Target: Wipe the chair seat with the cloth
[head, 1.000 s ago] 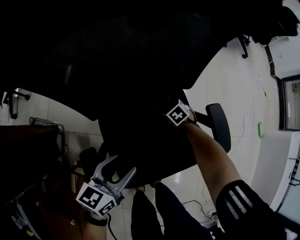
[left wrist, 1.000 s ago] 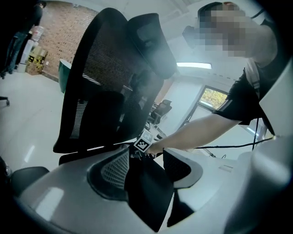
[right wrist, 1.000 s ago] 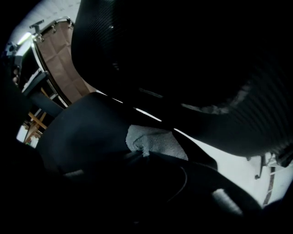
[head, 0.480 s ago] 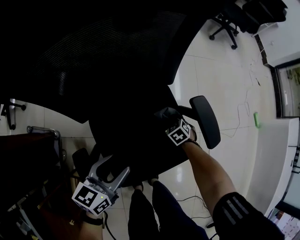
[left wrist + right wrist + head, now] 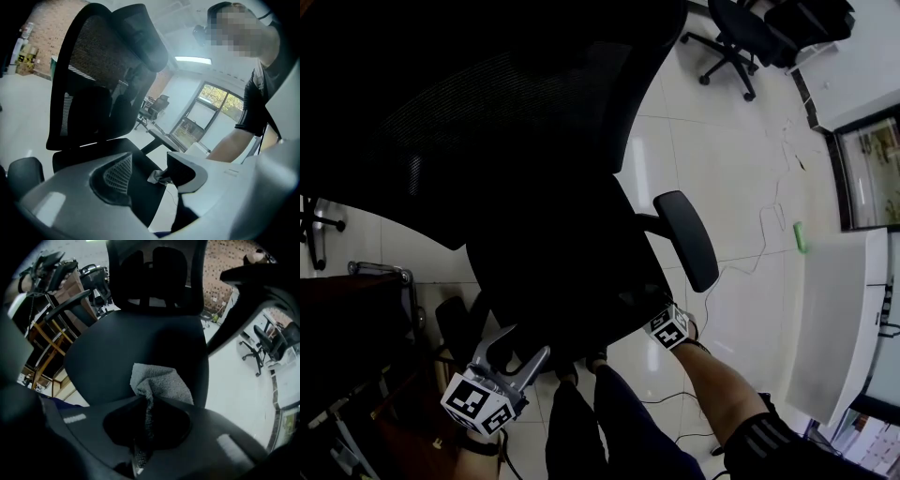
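The black office chair's seat point(image 5: 567, 272) lies dark below its mesh backrest point(image 5: 469, 103) in the head view. My right gripper point(image 5: 661, 323) is at the seat's near right edge, shut on a grey terry cloth point(image 5: 159, 380). The cloth bunches between the jaws and spreads onto the seat point(image 5: 136, 343) just ahead of my right gripper point(image 5: 145, 404). My left gripper point(image 5: 523, 345) hovers by the seat's near left corner, open and holding nothing. In the left gripper view, my left gripper point(image 5: 149, 165) looks across the seat point(image 5: 112, 147) at a bit of the cloth point(image 5: 156, 176).
The right armrest point(image 5: 684, 239) juts out beside the seat, the left armrest point(image 5: 455, 323) sits close to my left gripper. Dark wooden furniture point(image 5: 356, 319) stands at left. Other office chairs point(image 5: 727, 37) stand on the tiled floor, with a cable point(image 5: 769, 230) and a white counter point(image 5: 839, 319) at right.
My right gripper has drawn the cloth from the seat's middle back toward the near right edge. The left gripper has hardly moved.
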